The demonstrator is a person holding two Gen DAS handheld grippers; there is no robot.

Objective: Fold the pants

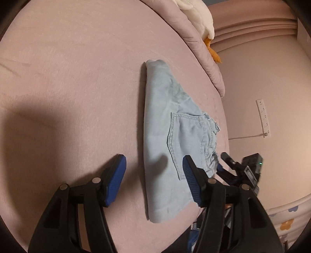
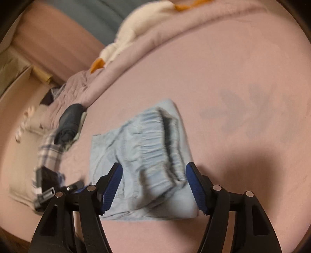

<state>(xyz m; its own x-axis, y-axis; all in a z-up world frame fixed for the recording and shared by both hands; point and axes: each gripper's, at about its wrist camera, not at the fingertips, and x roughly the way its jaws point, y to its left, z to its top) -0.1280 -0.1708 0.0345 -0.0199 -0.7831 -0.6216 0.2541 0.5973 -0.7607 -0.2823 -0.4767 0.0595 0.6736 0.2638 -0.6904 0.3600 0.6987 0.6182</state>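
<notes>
Light blue denim pants [image 1: 167, 136] lie folded on the pink bed, back pocket up, elastic waistband toward the bed's right edge. My left gripper [image 1: 153, 165] is open above the pants' near end, holding nothing. In the right wrist view the pants [image 2: 143, 155] lie with the gathered waistband facing me. My right gripper [image 2: 154, 175] is open, its jaws astride the waistband, gripping nothing. The right gripper also shows in the left wrist view [image 1: 241, 169], beside the waistband at the bed's edge.
A pink quilt [image 1: 202, 48] and a white plush duck [image 1: 196, 15] lie at the bed's far side. A dark folded garment [image 2: 70, 122] and plaid cloth [image 2: 48, 153] sit by the bed's left edge in the right wrist view. A wall socket strip [image 1: 263, 116] is beyond the bed.
</notes>
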